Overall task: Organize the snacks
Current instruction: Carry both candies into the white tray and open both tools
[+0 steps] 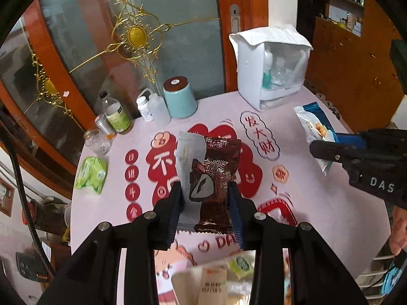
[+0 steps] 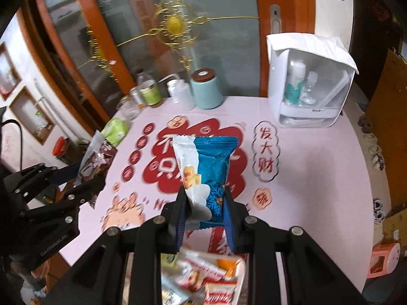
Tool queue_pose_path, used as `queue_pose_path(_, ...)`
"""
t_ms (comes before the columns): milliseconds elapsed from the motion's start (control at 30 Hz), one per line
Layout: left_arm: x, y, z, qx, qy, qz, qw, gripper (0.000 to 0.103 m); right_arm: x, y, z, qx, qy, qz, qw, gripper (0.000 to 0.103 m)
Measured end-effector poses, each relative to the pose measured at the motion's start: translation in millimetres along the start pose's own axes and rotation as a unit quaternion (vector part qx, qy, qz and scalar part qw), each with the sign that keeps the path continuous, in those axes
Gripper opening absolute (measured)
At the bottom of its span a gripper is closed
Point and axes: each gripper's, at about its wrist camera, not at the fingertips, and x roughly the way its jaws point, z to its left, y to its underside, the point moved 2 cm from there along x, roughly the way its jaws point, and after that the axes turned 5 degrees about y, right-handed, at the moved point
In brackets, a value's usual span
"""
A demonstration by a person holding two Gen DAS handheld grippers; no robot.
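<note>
My left gripper [image 1: 206, 204] is shut on a brown snack packet [image 1: 215, 178] with snowflake print, held upright above the pink round table [image 1: 318, 216]. My right gripper [image 2: 204, 207] is shut on a blue and white snack packet [image 2: 207, 170], also lifted over the table. In the left wrist view the right gripper [image 1: 314, 148] appears at the right with the blue packet [image 1: 314, 124]. In the right wrist view the left gripper [image 2: 98, 178] appears at the left with the brown packet [image 2: 95, 157]. A pile of several loose snacks [image 2: 203, 274] lies below the fingers, blurred.
At the table's back stand a white storage box [image 1: 269, 71], a teal canister [image 1: 179, 96], white bottles [image 1: 152, 108], a green-labelled bottle [image 1: 115, 114] and small jars [image 1: 98, 139]. A green tissue pack [image 1: 91, 174] lies at the left edge. A glass door stands behind.
</note>
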Motion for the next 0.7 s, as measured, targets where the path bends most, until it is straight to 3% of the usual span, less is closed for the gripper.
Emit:
queue_pose_path(333, -33, 90, -10, -0.041, 0.044, 0.014, 0.9981, 0.034, -34, 87, 17, 0.01, -0.061, -0.012, 0.998, 0.026)
queue_pose_path(500, -41, 131, -21, -0.066, 0.032, 0.001, 0.9973, 0.034, -41, 128, 22, 0.022, -0.049, -0.04, 0.998, 0.026)
queue_pose_path(700, -37, 170, -29, -0.099, 0.022, -0.004, 0.9948, 0.034, -36, 170, 27, 0.028, -0.046, -0.034, 0.998, 0.026)
